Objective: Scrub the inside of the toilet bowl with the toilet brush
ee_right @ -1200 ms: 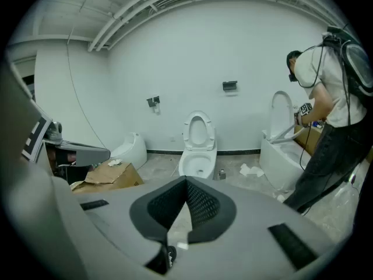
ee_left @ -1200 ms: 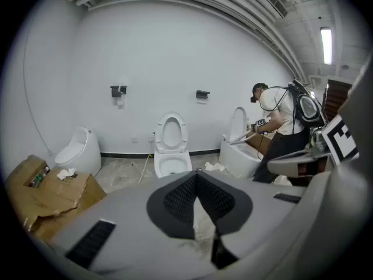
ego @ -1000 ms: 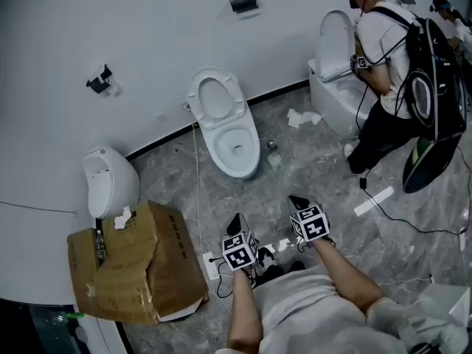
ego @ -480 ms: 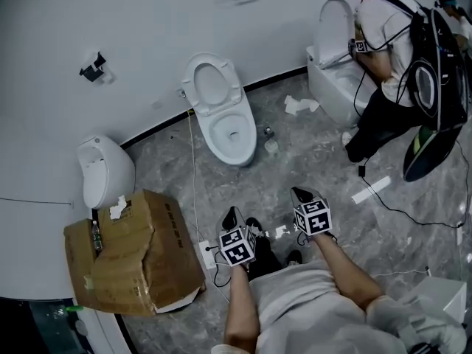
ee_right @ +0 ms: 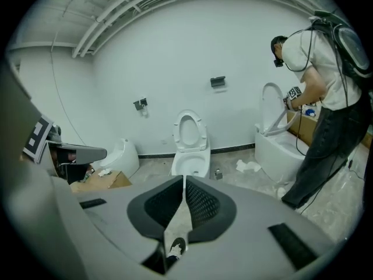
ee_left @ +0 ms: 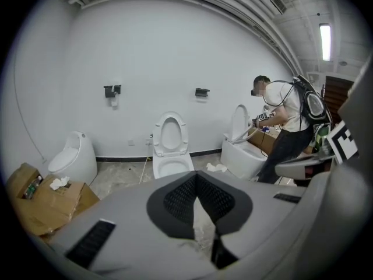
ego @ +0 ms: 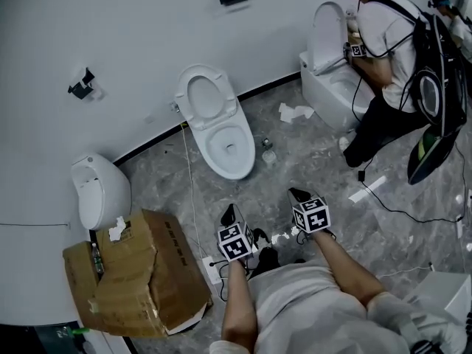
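Short of the toilet (ego: 221,127), the left gripper (ego: 230,214) sits clenched empty, the right gripper (ego: 298,195) just opening, empty.

Top edge is cutting person's (ego: 387,43) head | item (ego: 268,155) beside toilet (ego: 236,169) is showing too small to identify | bottom edge is cropping wearer's arms (ego: 240,308)

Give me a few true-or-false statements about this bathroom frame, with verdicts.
1. The near toilet has its lid up. True.
2. The left claw holds a brush. False: it is empty, its jaws together.
3. A box lies beside the urinal. True.
4. Nobody else is in the room. False: a person bends over the far toilet.
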Demonstrator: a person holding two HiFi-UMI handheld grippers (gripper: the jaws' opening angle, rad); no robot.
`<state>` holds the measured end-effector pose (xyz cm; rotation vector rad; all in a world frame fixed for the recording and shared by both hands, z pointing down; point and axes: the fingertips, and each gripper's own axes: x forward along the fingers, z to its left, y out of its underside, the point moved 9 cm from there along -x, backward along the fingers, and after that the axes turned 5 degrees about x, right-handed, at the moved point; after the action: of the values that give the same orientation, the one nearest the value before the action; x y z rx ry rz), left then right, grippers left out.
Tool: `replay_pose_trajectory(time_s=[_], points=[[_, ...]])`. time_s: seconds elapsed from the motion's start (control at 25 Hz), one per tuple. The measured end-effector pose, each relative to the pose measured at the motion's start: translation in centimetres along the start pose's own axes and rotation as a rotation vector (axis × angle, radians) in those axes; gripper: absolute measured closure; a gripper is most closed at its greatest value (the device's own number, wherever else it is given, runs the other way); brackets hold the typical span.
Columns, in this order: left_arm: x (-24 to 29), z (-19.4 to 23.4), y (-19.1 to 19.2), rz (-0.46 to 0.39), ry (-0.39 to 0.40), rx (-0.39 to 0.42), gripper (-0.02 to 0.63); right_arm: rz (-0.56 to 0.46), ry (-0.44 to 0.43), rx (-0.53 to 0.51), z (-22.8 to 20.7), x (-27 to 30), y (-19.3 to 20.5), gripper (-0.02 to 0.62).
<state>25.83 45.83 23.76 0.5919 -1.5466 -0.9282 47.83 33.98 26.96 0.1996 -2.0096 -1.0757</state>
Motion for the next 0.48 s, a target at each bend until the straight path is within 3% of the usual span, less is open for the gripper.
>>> replay_pose_trajectory(time_s=[0.32, 0.48], points=[[4.6, 5.1, -1.6, 0.036, 0.002, -0.007, 0.58, 0.076, 0.031, -0.033, 1.6, 5.6, -2.6, 0.568], [6.5, 7.5, -2.6, 0.033, 0.067, -0.022, 0.58, 0.078, 0.032, -0.052, 3.3, 8.3, -4.5, 0.588]])
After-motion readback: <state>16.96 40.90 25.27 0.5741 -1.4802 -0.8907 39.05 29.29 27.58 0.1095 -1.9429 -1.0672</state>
